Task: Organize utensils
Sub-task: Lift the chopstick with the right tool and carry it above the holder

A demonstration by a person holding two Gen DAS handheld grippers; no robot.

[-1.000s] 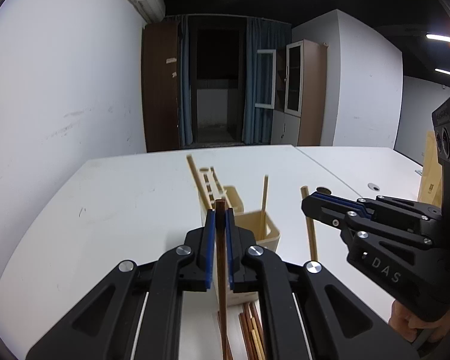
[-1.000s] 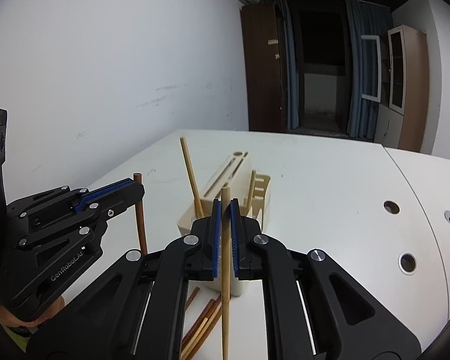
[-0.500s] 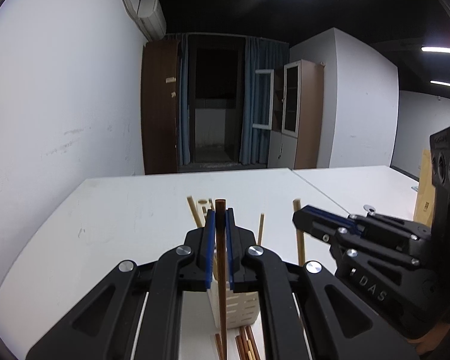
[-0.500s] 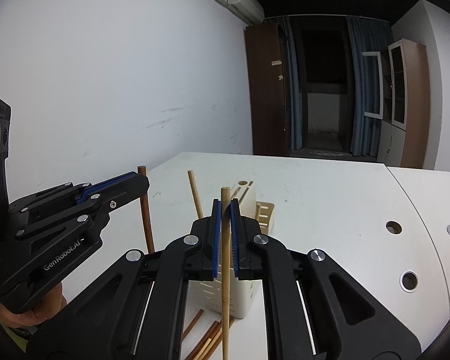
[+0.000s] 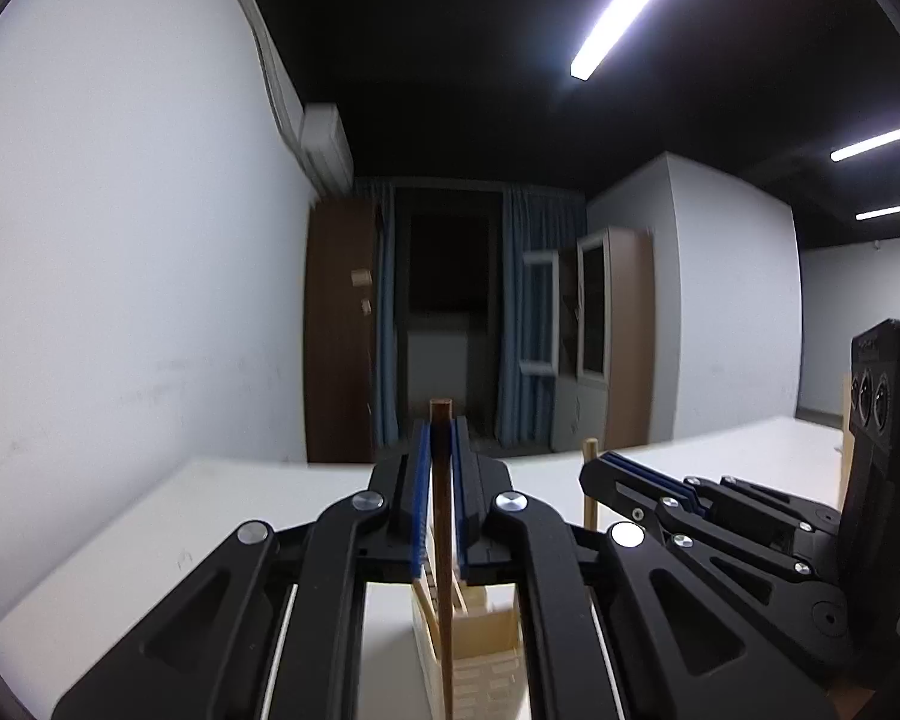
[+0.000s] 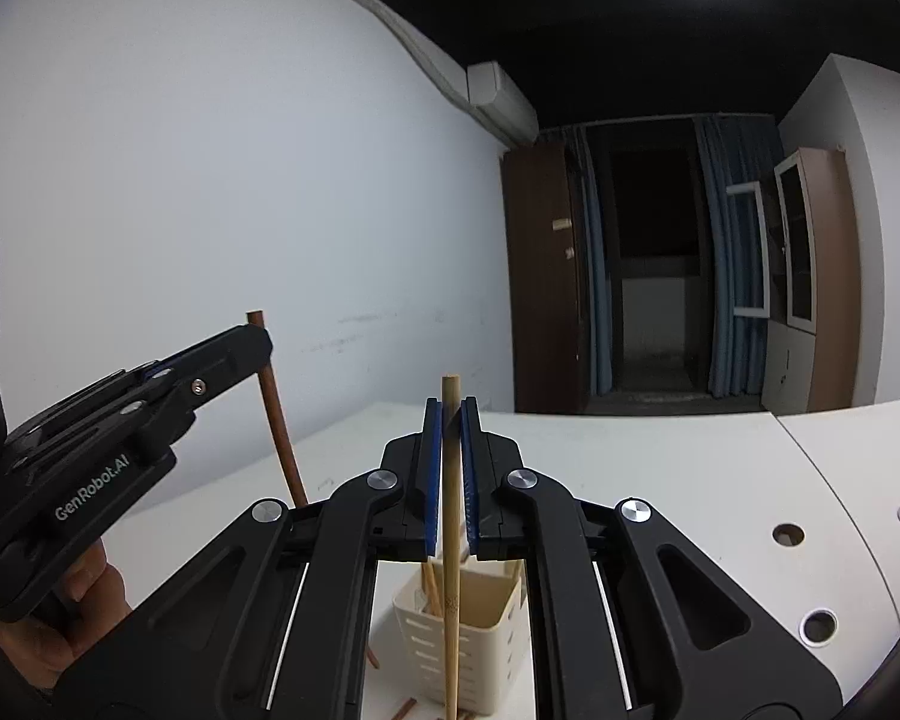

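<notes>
Left gripper (image 5: 441, 438), closed on a dark brown chopstick (image 5: 444, 546) held upright. Right gripper (image 6: 450, 420), closed on a pale chopstick (image 6: 450, 540), likewise upright. Both are held above the cream utensil holder (image 6: 480, 648) on the white table (image 6: 660, 468); further chopsticks, apparently leaning, are seen inside.

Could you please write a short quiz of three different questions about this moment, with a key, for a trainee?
1. True or false: the left gripper is shut on a dark brown chopstick.
2. What does the right gripper hold? A) a spoon B) a light wooden chopstick C) nothing
3. Fill in: below both grippers stands a cream utensil ____ that already has chopsticks in it.

Key: 1 true; 2 B; 3 holder
</notes>
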